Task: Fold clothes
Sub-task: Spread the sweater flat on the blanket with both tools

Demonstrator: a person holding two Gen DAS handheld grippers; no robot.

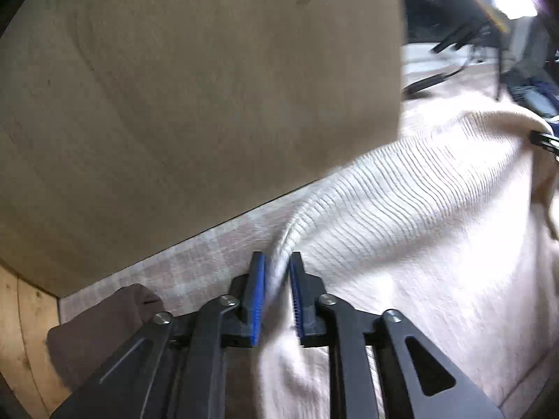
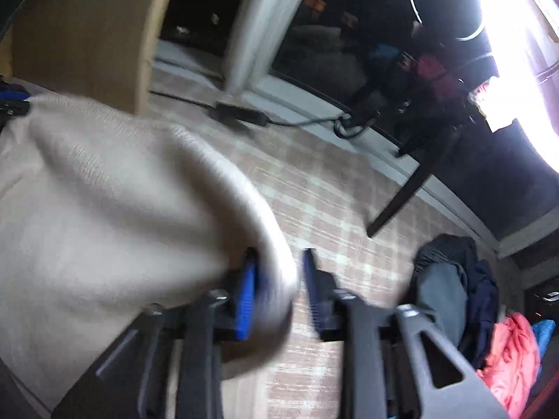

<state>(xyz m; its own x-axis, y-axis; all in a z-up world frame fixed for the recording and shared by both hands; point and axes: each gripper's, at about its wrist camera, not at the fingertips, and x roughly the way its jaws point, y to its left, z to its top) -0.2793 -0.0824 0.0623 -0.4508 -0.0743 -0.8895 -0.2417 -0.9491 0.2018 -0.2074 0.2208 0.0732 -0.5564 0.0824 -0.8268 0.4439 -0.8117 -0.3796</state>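
Observation:
A cream ribbed sweater (image 1: 401, 227) lies bunched on a plaid-covered surface (image 1: 195, 265). My left gripper (image 1: 277, 258) stands slightly open, with the sweater's rolled edge running loosely between its blue pads (image 1: 258, 293). In the right wrist view the same sweater (image 2: 104, 181) fills the left side. My right gripper (image 2: 279, 255) is open: the sweater's edge rests against the left pad (image 2: 244, 300) and a gap shows before the right one. Each gripper's tip shows at the other view's edge, the right gripper (image 1: 545, 141) and the left gripper (image 2: 14, 103), both at the sweater's far corners.
A tan wooden panel (image 1: 192, 87) rises close behind the left gripper. A brown cloth (image 1: 101, 328) lies at lower left. A pile of dark clothes (image 2: 454, 279) and a pink garment (image 2: 513, 356) sit at right. A cable with adapter (image 2: 241, 115) and a dark chair leg (image 2: 401, 199) lie beyond.

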